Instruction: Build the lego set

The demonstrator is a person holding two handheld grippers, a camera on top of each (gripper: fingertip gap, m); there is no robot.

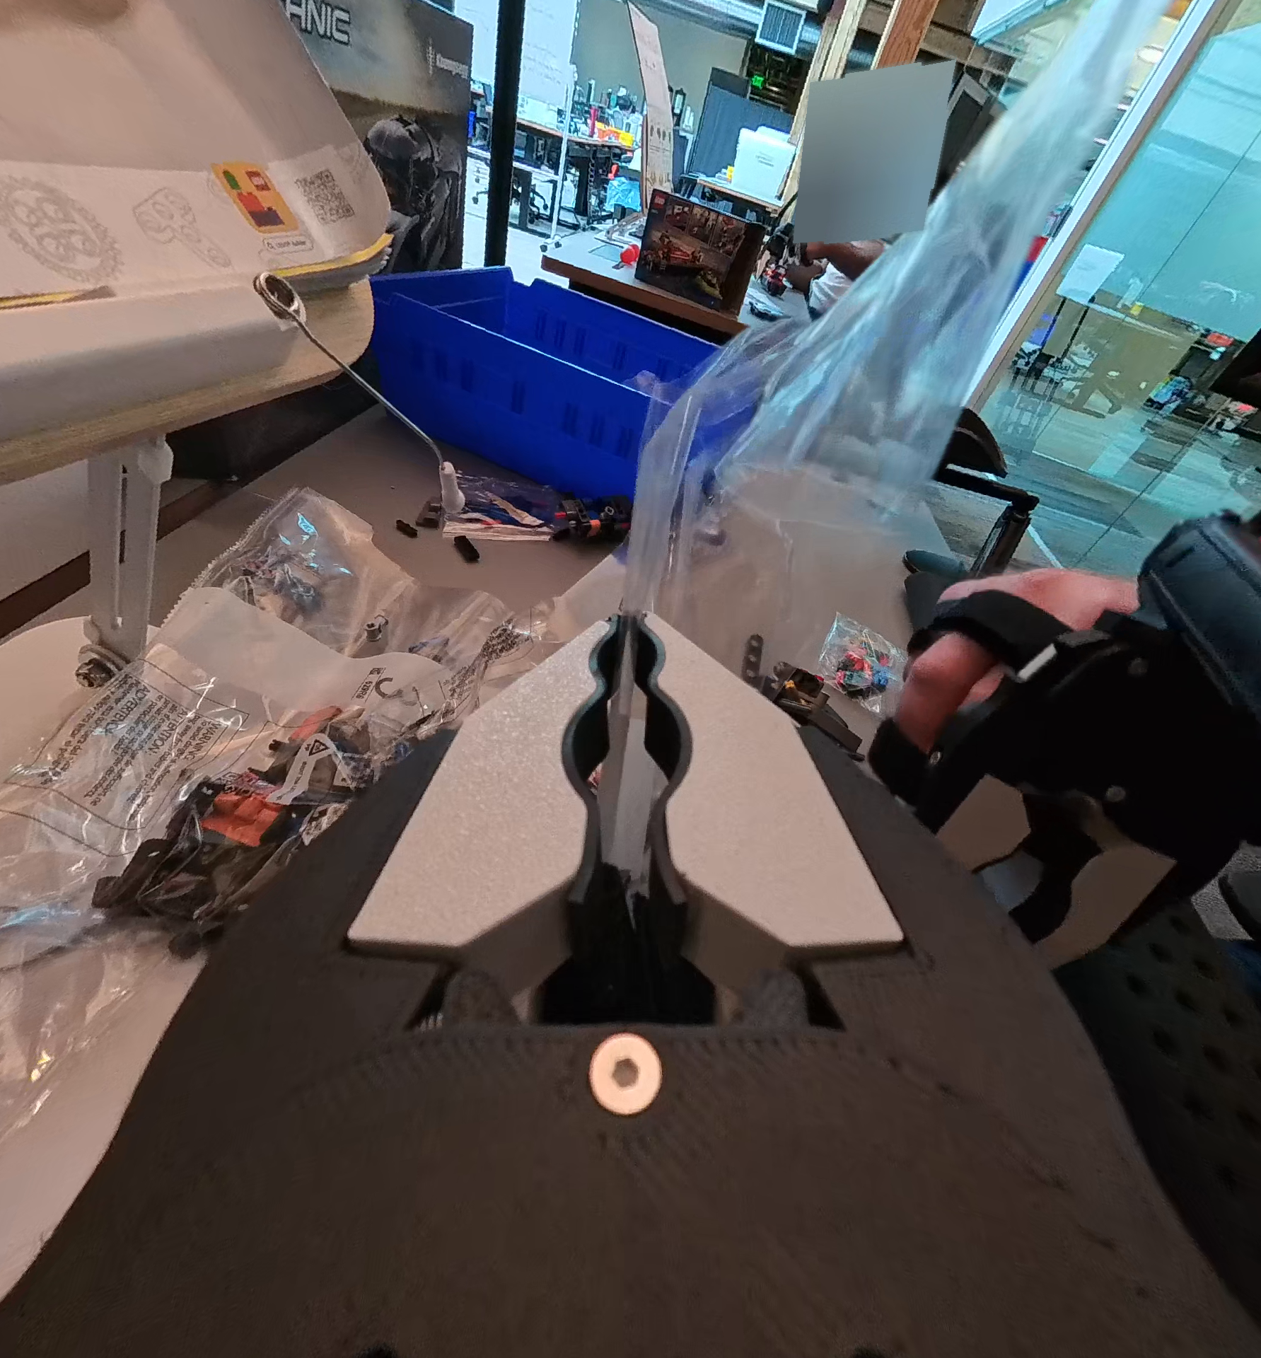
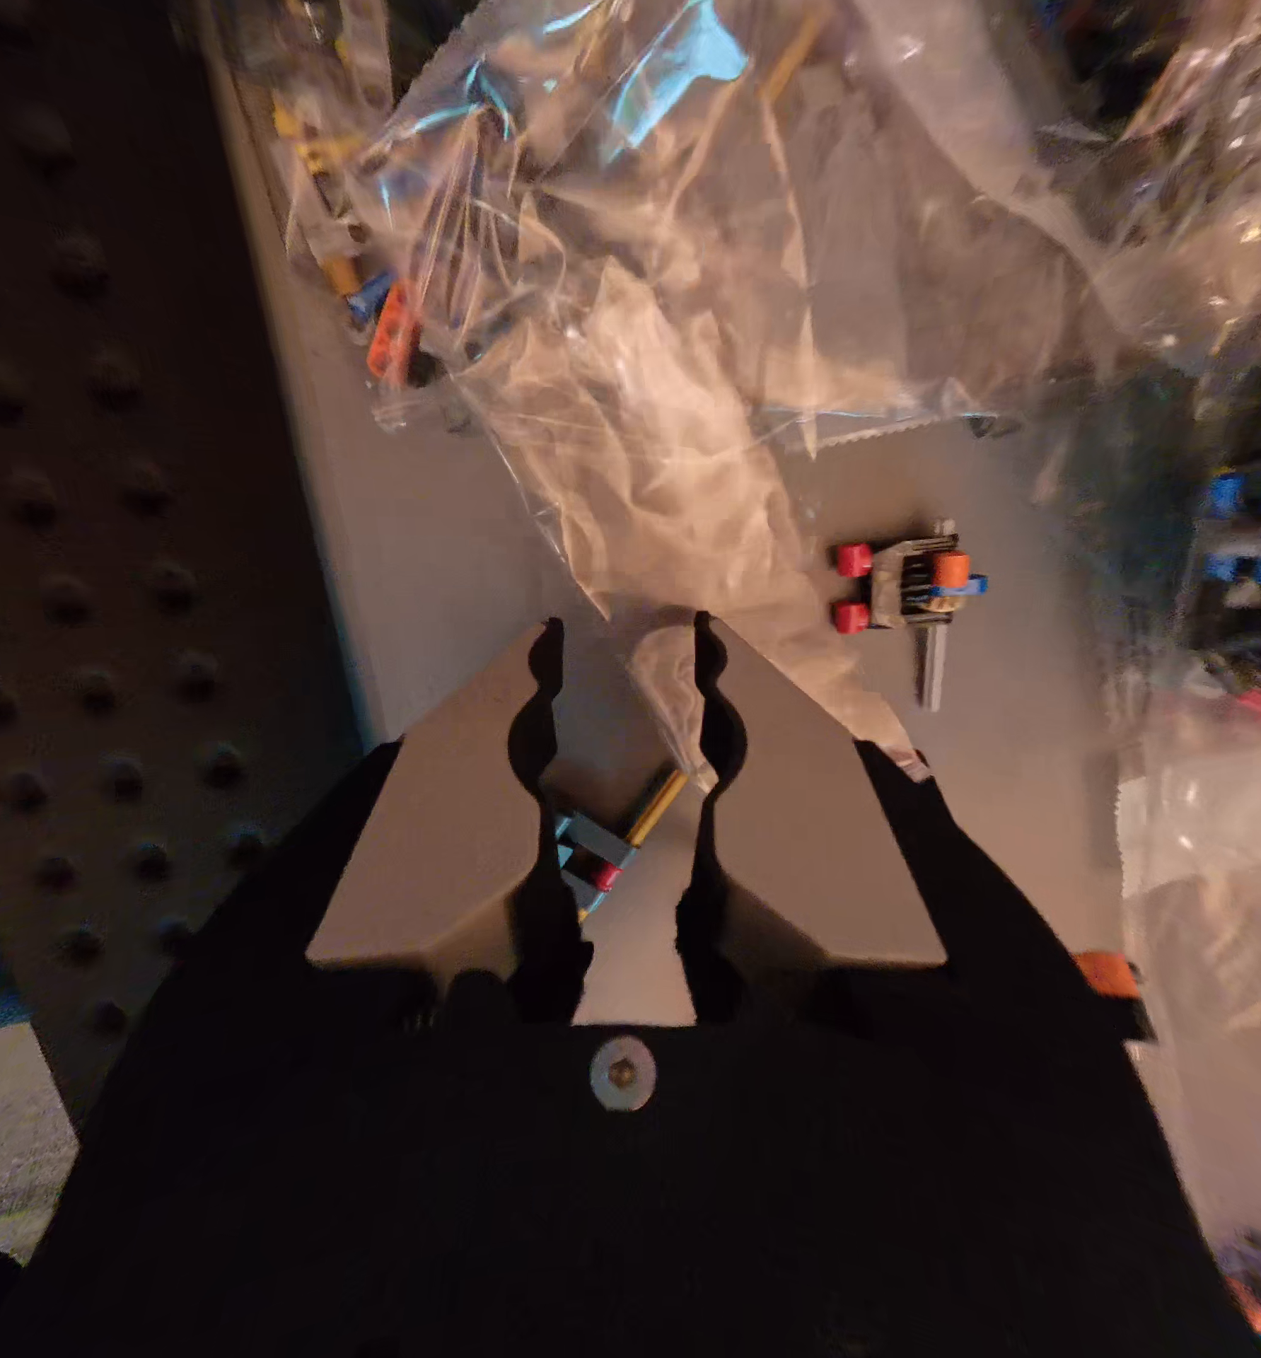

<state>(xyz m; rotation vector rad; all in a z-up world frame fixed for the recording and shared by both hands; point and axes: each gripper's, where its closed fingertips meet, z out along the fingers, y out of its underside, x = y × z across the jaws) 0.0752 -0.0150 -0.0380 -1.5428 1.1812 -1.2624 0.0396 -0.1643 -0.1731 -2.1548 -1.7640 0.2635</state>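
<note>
In the left wrist view, the task's thing is a clear plastic bag point(image 1: 870, 411), thin and crinkled, blurred in its upper part, rising from the fingertips up and to the right. The left gripper point(image 1: 629, 624) has its jaws pressed together on the bag's lower edge, and a strip of the film runs down the slot between them. Left of the jaws lie sealed parts bags point(image 1: 194, 742) holding black, orange and blue pieces on the grey table point(image 1: 333, 470). Beyond the jaws stands a blue bin point(image 1: 532, 375), with loose black pieces before it. Right of the jaws a hand point(image 1: 994, 647) grips the other black gripper handle.

In the right wrist view, dim and blurred, the right gripper point(image 2: 627, 624) has its jaws apart, holding nothing. A corner of a clear bag point(image 2: 686, 411) hangs just ahead of the tips and dips into the gap beside the right finger; whether it touches, I cannot tell. Between the jaws, on the table below, lies a small grey assembly point(image 2: 598, 852) with a yellow axle and red pin. Right of the tips sits a small built piece point(image 2: 906, 588) with red, orange and blue parts.
</note>
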